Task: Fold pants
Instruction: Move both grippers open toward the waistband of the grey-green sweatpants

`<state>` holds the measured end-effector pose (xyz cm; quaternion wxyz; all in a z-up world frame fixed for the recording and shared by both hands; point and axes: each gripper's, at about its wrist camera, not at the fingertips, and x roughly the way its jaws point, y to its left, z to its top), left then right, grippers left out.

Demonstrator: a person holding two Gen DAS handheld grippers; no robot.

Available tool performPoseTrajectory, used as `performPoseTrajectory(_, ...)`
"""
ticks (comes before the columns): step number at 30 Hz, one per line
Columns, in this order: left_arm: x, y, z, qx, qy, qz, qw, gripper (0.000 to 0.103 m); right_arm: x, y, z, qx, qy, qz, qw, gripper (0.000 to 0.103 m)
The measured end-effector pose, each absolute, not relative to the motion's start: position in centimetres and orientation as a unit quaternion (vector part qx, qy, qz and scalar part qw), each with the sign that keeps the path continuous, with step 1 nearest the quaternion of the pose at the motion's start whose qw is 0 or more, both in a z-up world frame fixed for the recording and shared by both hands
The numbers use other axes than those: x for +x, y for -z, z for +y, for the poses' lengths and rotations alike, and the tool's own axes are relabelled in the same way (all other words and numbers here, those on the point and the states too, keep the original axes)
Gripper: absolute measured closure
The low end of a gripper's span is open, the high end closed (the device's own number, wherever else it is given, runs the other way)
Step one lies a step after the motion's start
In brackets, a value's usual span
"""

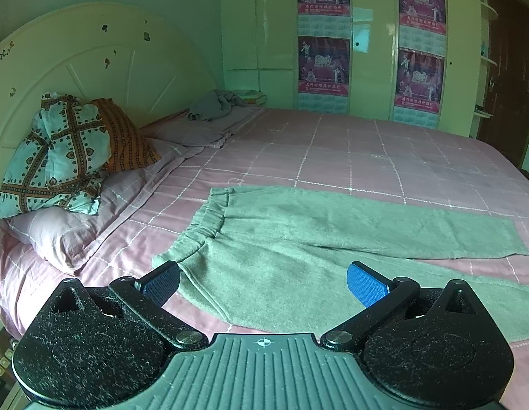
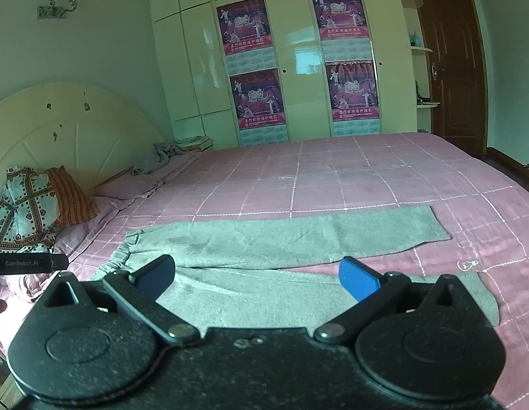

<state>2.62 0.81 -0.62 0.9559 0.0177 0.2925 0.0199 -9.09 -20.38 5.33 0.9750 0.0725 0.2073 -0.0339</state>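
Note:
Grey-green pants (image 1: 298, 239) lie flat on the pink checked bed (image 1: 332, 150), waistband (image 1: 203, 225) to the left, both legs spread out to the right in a narrow V. My left gripper (image 1: 264, 283) hovers open above the near leg close to the waistband, nothing between its blue pads. In the right wrist view the same pants (image 2: 281, 239) stretch across the bed (image 2: 332, 177). My right gripper (image 2: 257, 273) is open over the near leg, further along it, holding nothing. The near leg's hem (image 2: 486, 304) shows at the right.
Patterned pillows (image 1: 59, 157) and a lilac pillow (image 1: 59, 232) sit at the headboard on the left. A crumpled grey cloth (image 1: 216, 104) lies at the far corner. A wardrobe with posters (image 2: 254, 68) and a brown door (image 2: 448, 58) stand beyond the bed. Part of the other gripper (image 2: 28, 262) shows at left.

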Motion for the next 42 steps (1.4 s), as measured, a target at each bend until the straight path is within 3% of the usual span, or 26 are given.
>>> performPoseTrajectory(25,10.7,3.3,2.7,0.041,-0.035,0.316,0.947,0.000,-2.4,-4.5,-18.8,0.084,-0.018,0.227,0.970,0.001)
performPoseTrajectory(42,26.9,8.6,5.4,0.052,-0.081,0.359,0.928,0.000,11.0,-1.5,-16.0,0.026,-0.078,0.255,0.963,0.003)
